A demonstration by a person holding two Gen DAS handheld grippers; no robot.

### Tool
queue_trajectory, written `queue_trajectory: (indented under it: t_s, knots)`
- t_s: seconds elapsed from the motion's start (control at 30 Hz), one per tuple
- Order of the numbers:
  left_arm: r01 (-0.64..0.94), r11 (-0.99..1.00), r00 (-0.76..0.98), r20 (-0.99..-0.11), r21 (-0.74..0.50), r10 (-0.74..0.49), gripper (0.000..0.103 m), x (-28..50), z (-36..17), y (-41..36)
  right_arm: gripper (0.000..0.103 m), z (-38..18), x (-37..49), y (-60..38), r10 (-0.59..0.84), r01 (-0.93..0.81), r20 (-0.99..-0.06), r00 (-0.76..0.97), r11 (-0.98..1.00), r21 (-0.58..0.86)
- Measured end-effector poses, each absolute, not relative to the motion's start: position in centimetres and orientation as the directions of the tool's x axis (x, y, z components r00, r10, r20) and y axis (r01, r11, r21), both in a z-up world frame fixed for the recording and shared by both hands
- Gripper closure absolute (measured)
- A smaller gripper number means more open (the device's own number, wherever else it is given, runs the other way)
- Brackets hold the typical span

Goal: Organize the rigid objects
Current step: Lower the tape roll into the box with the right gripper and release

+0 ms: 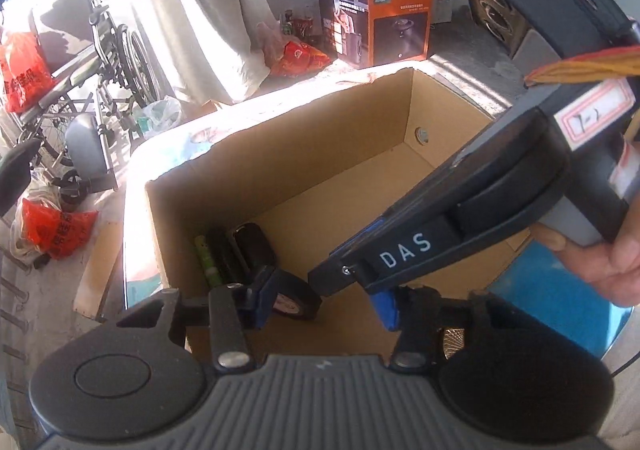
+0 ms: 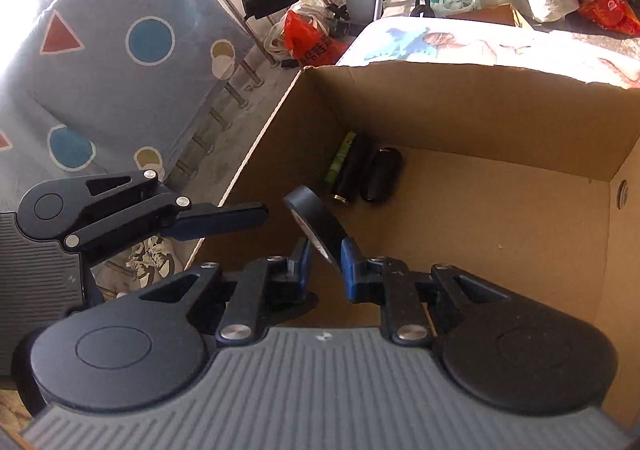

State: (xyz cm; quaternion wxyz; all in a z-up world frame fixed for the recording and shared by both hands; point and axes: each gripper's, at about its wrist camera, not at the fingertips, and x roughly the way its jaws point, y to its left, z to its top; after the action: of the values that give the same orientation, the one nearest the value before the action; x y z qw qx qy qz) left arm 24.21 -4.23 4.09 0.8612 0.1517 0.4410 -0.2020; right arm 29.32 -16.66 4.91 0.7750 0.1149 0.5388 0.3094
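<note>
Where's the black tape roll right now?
In the right wrist view the black tape roll is pinched edge-on in the right tongs, held above the cardboard box, near the batteries lying in its far left corner.

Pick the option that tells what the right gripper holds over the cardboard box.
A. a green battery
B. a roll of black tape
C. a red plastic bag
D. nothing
B: in the right wrist view the right gripper pinches the roll of black tape between its blue pads, above the open box; the green battery lies in the box's far corner.
</note>
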Motion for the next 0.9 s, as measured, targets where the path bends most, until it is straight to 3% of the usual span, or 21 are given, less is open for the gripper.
queue_trajectory:
  t_s: [0.27, 0.57, 0.9]
  knots:
    - [0.456, 0.888, 0.535, -0.816, 0.06, -0.22, 0.051, 24.7, 3.6, -2.3, 0.087, 2.6, 31.2, -16.2, 0.618, -0.293, -0.769, 0.162, 0.775, 0.561]
    - [0.382, 0.924, 0.661, -0.705, 0.021, -0.257, 0.044, 20.5, 7.8, 0.5, 0.086, 3.4, 31.1, -18.2, 0.639, -0.256, -0.747, 0.184, 0.765, 0.591]
    - [0.208, 0.978, 0.779, -0.599, -0.03, -0.185, 0.033, 16.0, 9.1, 6.1, 0.085, 3.1, 33.0, -14.5, 0.582, -0.272, -0.798, 0.155, 0.802, 0.532]
